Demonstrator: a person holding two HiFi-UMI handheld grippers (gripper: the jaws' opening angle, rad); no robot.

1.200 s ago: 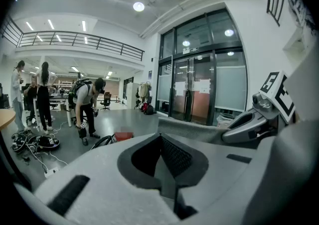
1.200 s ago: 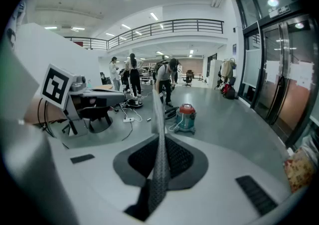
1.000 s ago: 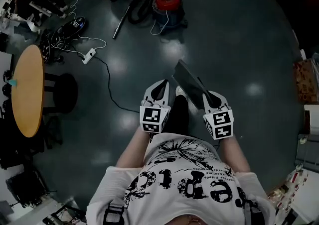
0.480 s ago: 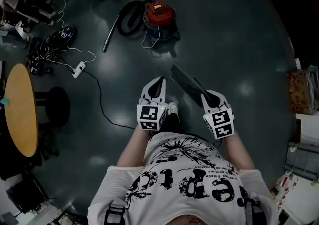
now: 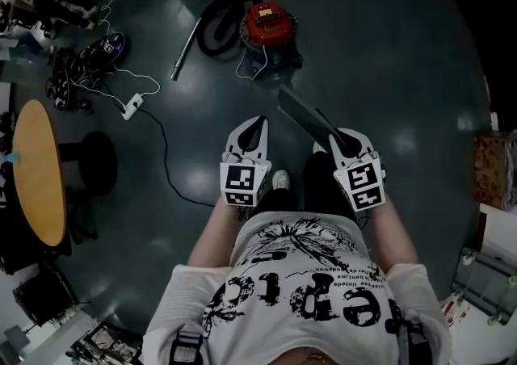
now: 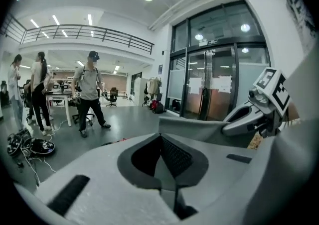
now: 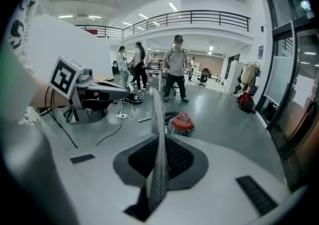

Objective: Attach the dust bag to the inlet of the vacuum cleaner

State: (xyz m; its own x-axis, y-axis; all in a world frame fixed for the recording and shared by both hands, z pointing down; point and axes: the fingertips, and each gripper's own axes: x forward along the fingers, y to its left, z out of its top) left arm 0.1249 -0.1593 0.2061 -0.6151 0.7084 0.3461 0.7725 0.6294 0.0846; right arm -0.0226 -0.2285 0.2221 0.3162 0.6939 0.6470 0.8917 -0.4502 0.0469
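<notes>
The red vacuum cleaner (image 5: 269,26) stands on the dark floor ahead, with its black hose (image 5: 214,23) and metal wand (image 5: 184,50) lying to its left. It also shows small in the right gripper view as the vacuum cleaner (image 7: 182,123). My right gripper (image 5: 336,137) is shut on a flat grey dust bag (image 5: 301,116), which sticks out forward and left. Seen edge-on, the dust bag (image 7: 158,119) runs up between the pads of the right gripper (image 7: 158,169). My left gripper (image 5: 256,124) is shut and empty, level with the right one. Both are well short of the vacuum.
A round wooden table (image 5: 36,169) and a black stool (image 5: 93,163) stand at the left. A white power strip (image 5: 133,103) and a black cable (image 5: 170,163) trail across the floor. Several people (image 7: 175,67) stand near desks beyond the vacuum. Boxes (image 5: 489,157) line the right edge.
The person has walked across the floor, so the table and cables have shifted in view. Both grippers travelled along side by side, the right one still holding the dust bag.
</notes>
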